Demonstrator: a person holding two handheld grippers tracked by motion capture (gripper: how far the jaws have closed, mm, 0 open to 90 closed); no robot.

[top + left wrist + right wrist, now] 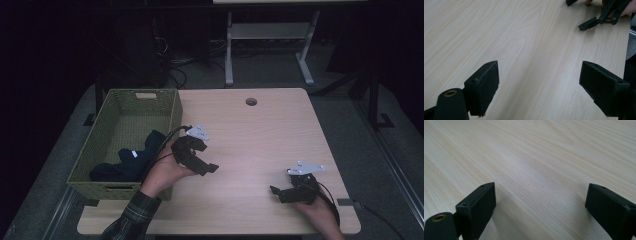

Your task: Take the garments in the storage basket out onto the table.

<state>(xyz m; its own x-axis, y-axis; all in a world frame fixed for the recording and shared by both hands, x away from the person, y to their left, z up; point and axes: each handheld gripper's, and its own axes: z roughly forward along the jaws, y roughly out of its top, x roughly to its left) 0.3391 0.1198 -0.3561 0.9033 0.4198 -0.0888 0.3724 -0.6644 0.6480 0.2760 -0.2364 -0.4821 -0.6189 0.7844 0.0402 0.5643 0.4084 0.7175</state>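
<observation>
My left gripper (207, 158) hovers over the wooden table (260, 135) just right of a green woven basket (120, 187), held by a hand in a plaid sleeve. Its jaws stand wide open in the left gripper view (540, 87), with bare wood between them. My right gripper (280, 186) rests low near the table's front right. It is open too, with nothing between its pads (540, 207). The left gripper view also catches the right gripper (577, 13) farther off at the top right. A dark blue garment (131, 161) lies in the basket's near end.
A round cable hole (251, 102) sits near the table's far edge. Behind the table, on the dark floor, stand a white desk frame (229, 55) and some cables. The table's right edge (627, 30) runs close to the right gripper.
</observation>
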